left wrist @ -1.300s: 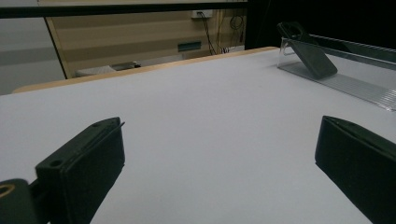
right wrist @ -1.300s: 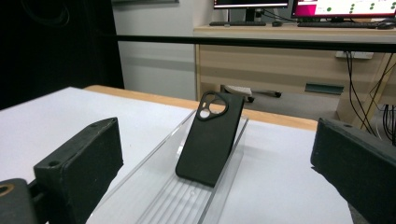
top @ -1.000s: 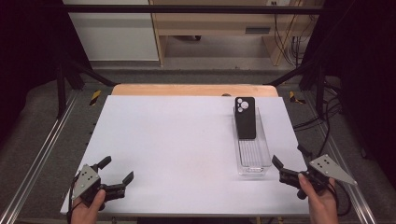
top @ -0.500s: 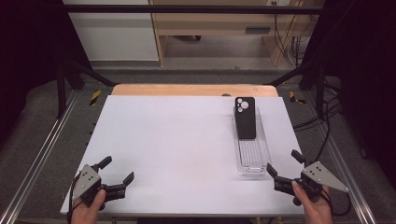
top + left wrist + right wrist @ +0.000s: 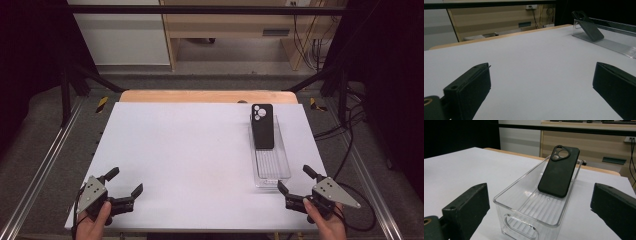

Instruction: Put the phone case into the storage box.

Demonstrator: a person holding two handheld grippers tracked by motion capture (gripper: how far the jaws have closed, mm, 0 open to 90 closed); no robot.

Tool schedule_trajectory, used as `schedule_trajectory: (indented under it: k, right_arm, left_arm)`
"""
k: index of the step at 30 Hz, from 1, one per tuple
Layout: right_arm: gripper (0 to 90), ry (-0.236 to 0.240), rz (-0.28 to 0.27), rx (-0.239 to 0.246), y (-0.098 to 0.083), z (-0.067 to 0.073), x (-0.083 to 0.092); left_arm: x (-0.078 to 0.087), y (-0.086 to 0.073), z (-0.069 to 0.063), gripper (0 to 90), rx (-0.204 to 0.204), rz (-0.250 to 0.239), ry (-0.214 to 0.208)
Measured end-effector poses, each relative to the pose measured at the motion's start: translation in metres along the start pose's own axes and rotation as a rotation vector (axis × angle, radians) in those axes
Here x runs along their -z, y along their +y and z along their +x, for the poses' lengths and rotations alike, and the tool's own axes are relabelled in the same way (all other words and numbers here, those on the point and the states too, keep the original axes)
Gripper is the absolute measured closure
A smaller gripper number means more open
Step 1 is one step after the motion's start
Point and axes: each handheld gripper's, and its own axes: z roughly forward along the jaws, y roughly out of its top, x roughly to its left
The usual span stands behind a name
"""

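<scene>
Clear plastic forms the narrow bin [image 5: 271, 161] that is set lengthwise on the right part of the white table [image 5: 190, 150]; its floor is ribbed, and an oval handhold is seen in its near end wall in the right gripper view. One thing is held in it: a black phone case [image 5: 263, 126], propped at a slant with its lower edge on the ribbed floor and its upper end, where the camera cutout is, leaned on the far rim; the near half of the bin is left bare. The right gripper [image 5: 298, 187] is held just in front of the bin's near end, at the near right corner of the table; its jaws are spread wide and nothing is pinched between them; in the right gripper view the bin [image 5: 539, 205] and the case [image 5: 559, 171] are framed between the two black jaws. The left gripper [image 5: 124, 184] is held at the near left corner, well apart from the bin; its jaws are likewise spread, with only bare table between them.
</scene>
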Motion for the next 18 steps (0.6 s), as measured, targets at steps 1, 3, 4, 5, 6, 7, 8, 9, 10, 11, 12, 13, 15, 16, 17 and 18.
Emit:
schedule_trajectory:
  k: [1,3,4,5,6,7,8,9,10,11,12,13,15,16,17,18]
  right_arm:
    - [2.5,0.001,-0.001,0.001,-0.001,0.000,0.000]
    - [2.5,0.008,-0.006,0.009,-0.001,0.001,-0.001]
    - [2.4,0.009,-0.009,0.012,-0.001,0.001,-0.002]
    - [2.4,0.011,-0.012,0.014,-0.001,0.002,-0.002]
    - [2.4,0.015,-0.016,0.015,-0.001,0.002,-0.002]
    - [2.3,0.017,-0.024,0.018,-0.001,0.002,-0.003]
    - [2.2,0.019,-0.025,0.019,-0.001,0.003,-0.003]
    - [2.2,0.022,-0.028,0.022,-0.001,0.003,-0.004]
    - [2.2,0.024,-0.031,0.023,-0.001,0.003,-0.005]
    - [2.2,0.025,-0.033,0.026,-0.001,0.004,-0.006]
    - [2.1,0.027,-0.034,0.029,-0.001,0.004,-0.007]
    - [2.1,0.027,-0.034,0.028,-0.001,0.004,-0.008]
    - [2.1,0.028,-0.034,0.029,-0.001,0.004,-0.010]
    - [2.0,0.028,-0.039,0.030,-0.001,0.004,-0.012]
    - [2.0,0.028,-0.043,0.035,-0.001,0.004,-0.013]
    - [2.0,0.029,-0.049,0.036,0.000,0.005,-0.014]
  left_arm:
    - [0.000,0.000,0.000,1.5,-0.001,0.000,0.000]
    - [0.000,0.000,0.000,1.5,-0.001,0.000,-0.001]
    - [0.000,0.000,0.000,1.5,-0.002,-0.001,0.000]
    - [0.000,0.000,0.000,1.5,-0.002,0.000,0.000]
    - [0.000,0.000,0.000,1.5,-0.002,0.000,0.000]
    - [0.000,0.000,0.000,1.5,-0.003,-0.001,0.000]
    - [0.000,0.000,0.000,1.6,-0.003,-0.002,0.000]
    - [0.000,0.000,0.000,1.5,-0.003,-0.002,0.000]
    - [-0.001,0.000,0.000,1.6,-0.004,-0.003,0.000]
    - [-0.001,0.000,0.000,1.5,-0.005,-0.004,-0.001]
    - [-0.001,0.000,0.001,1.5,-0.006,-0.005,0.000]
    - [-0.001,0.000,0.001,1.5,-0.006,-0.007,0.006]
    - [0.000,0.000,0.002,1.5,-0.002,-0.014,0.013]
    - [0.000,0.000,0.003,1.5,-0.001,-0.016,0.013]
    - [0.000,0.000,0.003,1.5,-0.002,-0.019,0.016]
    - [0.001,0.000,0.004,1.5,0.002,-0.024,0.018]
